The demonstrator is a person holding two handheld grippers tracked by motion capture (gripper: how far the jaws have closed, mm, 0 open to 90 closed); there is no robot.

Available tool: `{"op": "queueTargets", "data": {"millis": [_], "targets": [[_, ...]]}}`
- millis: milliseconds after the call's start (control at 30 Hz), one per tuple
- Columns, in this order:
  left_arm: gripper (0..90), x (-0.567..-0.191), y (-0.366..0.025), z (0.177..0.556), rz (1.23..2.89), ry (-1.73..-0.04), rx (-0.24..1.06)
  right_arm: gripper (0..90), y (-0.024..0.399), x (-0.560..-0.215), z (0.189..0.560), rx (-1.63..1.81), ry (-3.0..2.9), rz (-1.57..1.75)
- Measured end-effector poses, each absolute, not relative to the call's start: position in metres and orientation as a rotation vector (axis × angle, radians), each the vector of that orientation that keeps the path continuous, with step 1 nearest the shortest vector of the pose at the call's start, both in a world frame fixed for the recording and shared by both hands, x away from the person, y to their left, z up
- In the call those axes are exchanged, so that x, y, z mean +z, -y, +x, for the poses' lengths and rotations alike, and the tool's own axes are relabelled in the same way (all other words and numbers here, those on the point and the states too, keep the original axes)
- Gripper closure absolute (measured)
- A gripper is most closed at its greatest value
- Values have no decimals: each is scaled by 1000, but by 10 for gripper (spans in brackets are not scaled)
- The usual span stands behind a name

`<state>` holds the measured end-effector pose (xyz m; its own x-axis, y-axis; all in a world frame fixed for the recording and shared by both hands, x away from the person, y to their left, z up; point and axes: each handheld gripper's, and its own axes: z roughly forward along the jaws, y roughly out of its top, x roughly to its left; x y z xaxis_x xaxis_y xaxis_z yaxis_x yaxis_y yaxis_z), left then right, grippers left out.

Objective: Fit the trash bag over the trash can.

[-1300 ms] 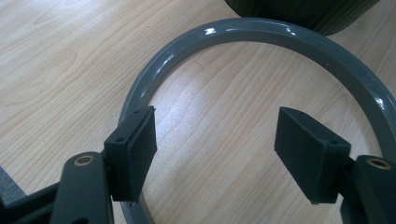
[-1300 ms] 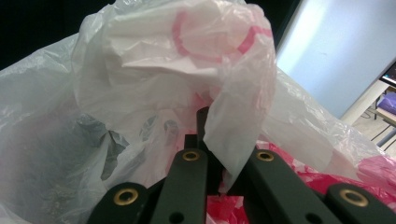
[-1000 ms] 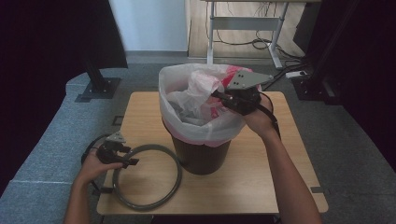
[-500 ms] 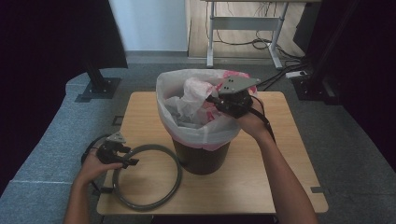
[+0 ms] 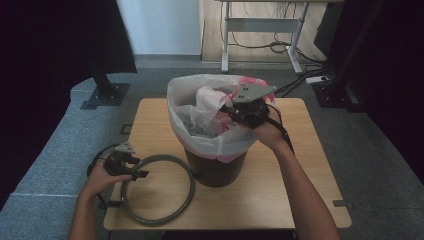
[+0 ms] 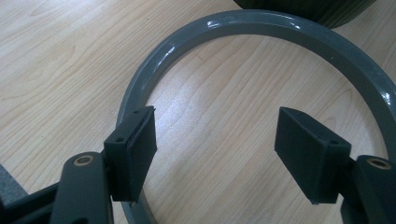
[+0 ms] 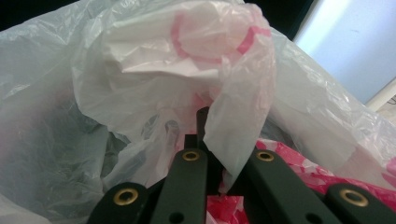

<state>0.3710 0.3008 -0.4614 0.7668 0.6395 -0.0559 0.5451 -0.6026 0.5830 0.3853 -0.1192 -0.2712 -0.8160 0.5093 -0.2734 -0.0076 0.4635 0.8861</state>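
Room: grey carpet around a small wooden table (image 5: 280,200); I see desk legs and cables on the floor at the far side, and dark curtains at both edges.
Bin: a dark waste bin (image 5: 215,167) stands upright near the middle of the table, lined with a white plastic bag (image 5: 200,135) whose rim folds over the outside.
Pink bag: a pink layer (image 5: 250,85) shows at the far right rim and below the white fold at the front.
Right gripper: my right gripper (image 5: 231,111) sits at the bin's right rim, pointing in over the opening; its jaws are clenched on a bunched fold of the white bag (image 7: 233,121), with the film standing up between them in the right gripper view.
Ring: a grey hoop (image 5: 187,172) lies flat on the table at the front left, its far edge just beside the bin's base.
Left gripper: my left gripper (image 5: 131,169) rests low at the hoop's left side; its jaws stand apart, released, one pad (image 6: 133,149) straddling over the hoop's band (image 6: 154,79), nothing pinched.
Left hand: my left hand (image 5: 100,180) is at the table's front left corner.
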Motion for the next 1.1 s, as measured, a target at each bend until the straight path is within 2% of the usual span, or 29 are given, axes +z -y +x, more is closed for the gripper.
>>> {"op": "queueTargets", "data": {"millis": [1100], "targets": [[298, -463, -302, 371, 2375, -887, 197, 876, 120, -280, 393, 1264, -2292, 470]]}}
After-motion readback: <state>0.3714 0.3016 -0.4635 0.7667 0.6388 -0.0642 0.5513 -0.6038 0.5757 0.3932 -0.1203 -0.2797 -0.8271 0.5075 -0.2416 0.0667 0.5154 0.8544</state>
